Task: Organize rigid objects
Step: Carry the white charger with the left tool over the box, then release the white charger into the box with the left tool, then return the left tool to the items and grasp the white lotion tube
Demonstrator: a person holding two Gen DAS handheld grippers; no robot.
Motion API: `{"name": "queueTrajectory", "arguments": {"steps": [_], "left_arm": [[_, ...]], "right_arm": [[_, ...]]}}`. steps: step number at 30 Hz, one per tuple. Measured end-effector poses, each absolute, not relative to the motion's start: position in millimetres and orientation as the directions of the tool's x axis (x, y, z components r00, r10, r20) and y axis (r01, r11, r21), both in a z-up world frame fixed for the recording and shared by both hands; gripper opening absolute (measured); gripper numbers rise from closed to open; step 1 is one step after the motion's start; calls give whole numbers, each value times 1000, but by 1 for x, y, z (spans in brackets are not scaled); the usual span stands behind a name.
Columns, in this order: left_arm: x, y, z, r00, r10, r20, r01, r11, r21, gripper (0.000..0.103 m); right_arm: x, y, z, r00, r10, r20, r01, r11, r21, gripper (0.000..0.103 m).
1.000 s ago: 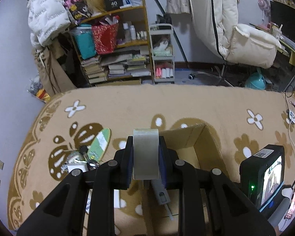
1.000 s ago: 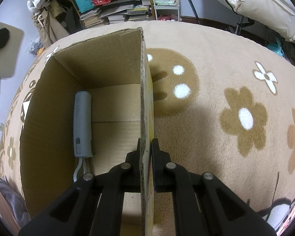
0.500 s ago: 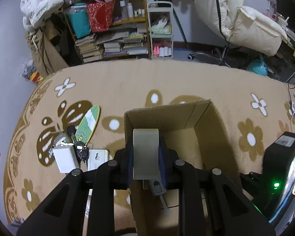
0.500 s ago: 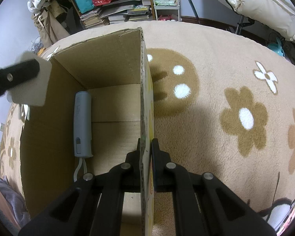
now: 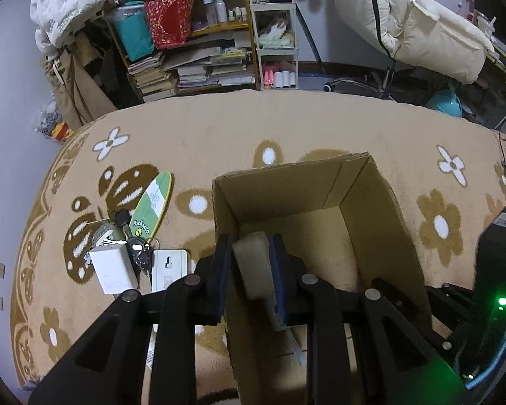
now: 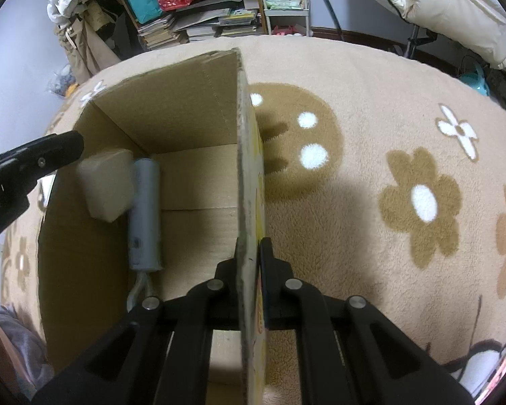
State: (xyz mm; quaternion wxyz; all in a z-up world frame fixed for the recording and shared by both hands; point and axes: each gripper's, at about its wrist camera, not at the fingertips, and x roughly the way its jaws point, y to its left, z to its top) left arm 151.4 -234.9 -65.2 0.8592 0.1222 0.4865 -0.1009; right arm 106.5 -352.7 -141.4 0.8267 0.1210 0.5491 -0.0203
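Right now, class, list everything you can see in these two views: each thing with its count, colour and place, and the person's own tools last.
cardboard box: one, brown, open-topped, on the rug
grey cylinder: one, lying inside the box along its left wall
pale block: one, off-white, held over the box's left side
white charger cube: one, on the rug left of the box
white flat plate: one, on the rug beside the cube
keys: a dark bunch, between cube and plate
green oval card: one, green and white, on the rug beyond the keys
rug: one, tan with brown and white flowers
bookshelf: one, wooden, cluttered, beyond the rug
left gripper: black, jaws shut on the block
right gripper: black, jaws clamped on the box's right wall
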Motion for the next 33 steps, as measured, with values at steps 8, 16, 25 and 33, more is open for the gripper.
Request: {"name": "queueTrajectory", "arguments": {"steps": [8,16,25,33], "left_arm": [[141,-217,-39,517,-66,-853,286,953,99,31],[137,-177,-26,562,-22,-827,219,968,124,78],[140,-125,-38,557,43,-830,111,986,125,95],[140,-77,-75,482,93,-871,1,994,107,95]], "right_arm": [[107,-353,-142,396,101,-913,167,970,179,8],[108,-353,-143,396,106,-912,169,968,185,8],[109,-355,-145,395,100,-913,168,969,179,8],[107,-356,-145,393,98,-914,165,971,175,8]]}}
